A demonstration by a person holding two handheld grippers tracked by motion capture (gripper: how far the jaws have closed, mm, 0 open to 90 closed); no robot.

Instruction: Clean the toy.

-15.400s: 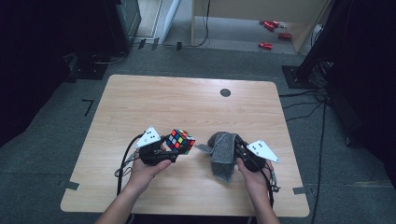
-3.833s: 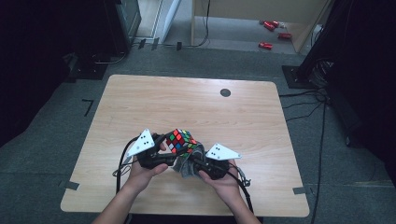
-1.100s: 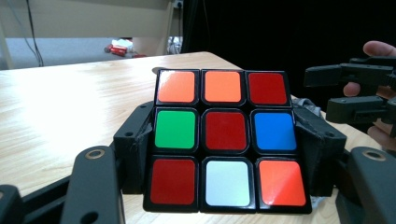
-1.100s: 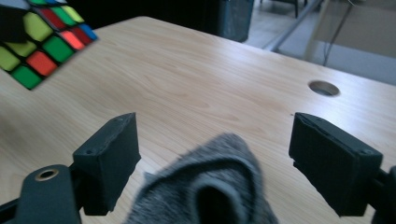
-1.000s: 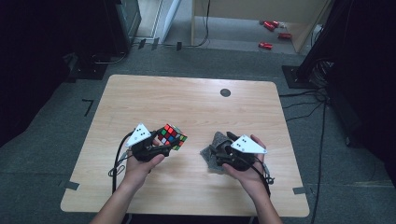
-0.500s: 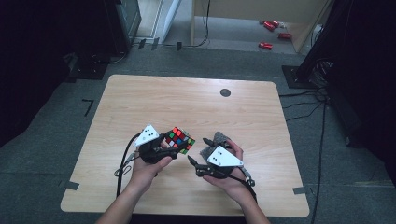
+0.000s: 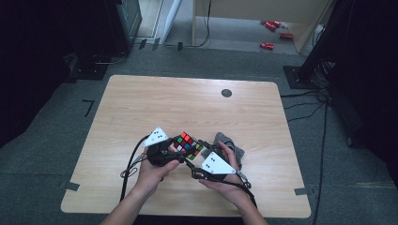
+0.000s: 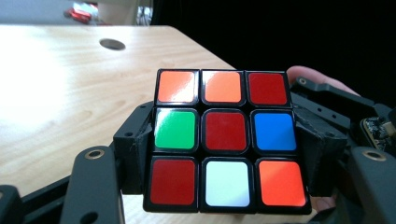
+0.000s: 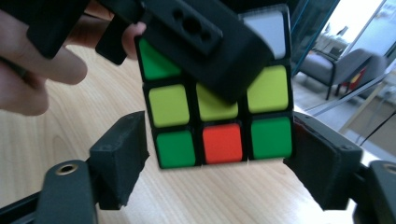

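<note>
Left gripper (image 8: 224,186) clamps the puzzle cube (image 8: 225,137) at mid-height above the table (image 7: 187,101); right gripper (image 9: 219,163) jaws, parted, flank the cube's bottom layer, contact unclear.

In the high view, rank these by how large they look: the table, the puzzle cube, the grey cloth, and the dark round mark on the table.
1. table
2. grey cloth and puzzle cube: they look alike, and hands hide part of each, so unranked.
3. dark round mark
</note>
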